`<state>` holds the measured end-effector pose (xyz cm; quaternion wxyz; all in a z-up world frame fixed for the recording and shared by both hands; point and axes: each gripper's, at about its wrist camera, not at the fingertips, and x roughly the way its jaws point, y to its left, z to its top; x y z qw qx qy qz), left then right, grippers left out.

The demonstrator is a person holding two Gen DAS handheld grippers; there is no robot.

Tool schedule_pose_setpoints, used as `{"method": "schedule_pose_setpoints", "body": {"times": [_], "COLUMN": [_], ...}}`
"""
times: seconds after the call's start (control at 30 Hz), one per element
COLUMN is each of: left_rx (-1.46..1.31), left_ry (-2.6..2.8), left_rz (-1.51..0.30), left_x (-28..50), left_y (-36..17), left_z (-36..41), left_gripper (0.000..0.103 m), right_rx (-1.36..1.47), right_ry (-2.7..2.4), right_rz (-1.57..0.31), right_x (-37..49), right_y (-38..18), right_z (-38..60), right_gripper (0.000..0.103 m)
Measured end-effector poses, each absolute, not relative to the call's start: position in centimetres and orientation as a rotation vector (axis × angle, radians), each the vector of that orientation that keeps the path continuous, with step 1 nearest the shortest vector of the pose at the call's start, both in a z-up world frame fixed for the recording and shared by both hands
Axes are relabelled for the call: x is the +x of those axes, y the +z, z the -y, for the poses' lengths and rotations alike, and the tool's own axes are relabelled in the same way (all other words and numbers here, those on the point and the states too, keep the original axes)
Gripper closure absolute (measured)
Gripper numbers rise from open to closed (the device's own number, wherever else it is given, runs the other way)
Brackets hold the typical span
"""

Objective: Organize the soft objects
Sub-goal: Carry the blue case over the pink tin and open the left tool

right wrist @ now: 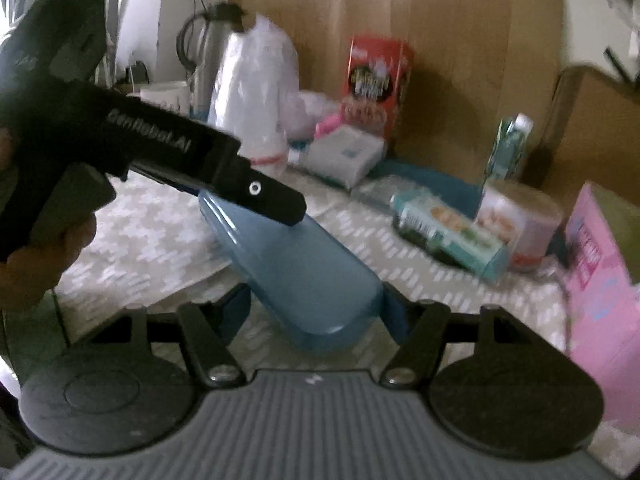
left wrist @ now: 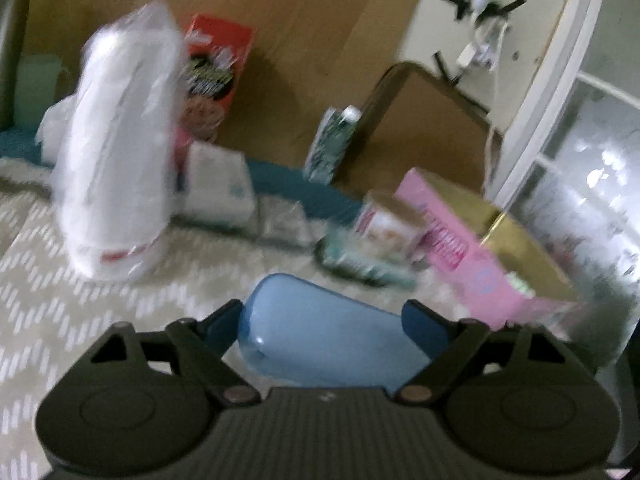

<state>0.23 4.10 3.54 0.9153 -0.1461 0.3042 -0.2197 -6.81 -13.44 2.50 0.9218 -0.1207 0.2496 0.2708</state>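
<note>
**Blue case held between two claws above the patterned cloth**

Left wrist view: nearest the camera, the left claw (left wrist: 324, 320) has a pale blue case (left wrist: 320, 332) between its blue pads, which lie against the case's two sides, so it grips the case. Beyond it stretches a worktop covered by a grey-and-white zigzag cloth (left wrist: 48, 280). A tall white plastic-wrapped pack (left wrist: 116, 152) stands upright toward the far left of the worktop, with a red cereal box (left wrist: 218, 72) behind it at the far edge. A white tissue packet (left wrist: 220, 188) lies just beside the pack. Toward the right edge a pink box (left wrist: 472, 248) lies tilted, a round tin (left wrist: 388, 220) next to it. The picture is blurred.

Right wrist view: nearest, the right claw (right wrist: 314, 312) holds the near end of the same case, its right pad against the case's side; the left pad's contact is hard to make out. The left claw clamps the far end, carried by a hand (right wrist: 36, 264) at the left. A green packet (right wrist: 452, 236) lies beside the tin near the right edge.
</note>
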Motion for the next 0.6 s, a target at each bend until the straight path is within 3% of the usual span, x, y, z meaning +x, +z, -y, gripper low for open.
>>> {"method": "schedule_pose_setpoints", "body": {"times": [0.3, 0.6], "left_rx": [-0.183, -0.137], "left_ry": [-0.616, -0.768], "left_rz": [-0.498, -0.519], "left_x": [3.0, 5.9], "left_y": [9.7, 10.2], "left_z": [6.7, 19.9], "left_gripper": [0.015, 0.014], "right_rx": [-0.227, -0.253], "right_ry": [0.365, 0.145], "right_rz": [-0.374, -0.375], "right_x": [-7.3, -6.5], "right_y": [7.4, 8.6], "right_z": [20.4, 30.6], "right_gripper": [0.032, 0.032]}}
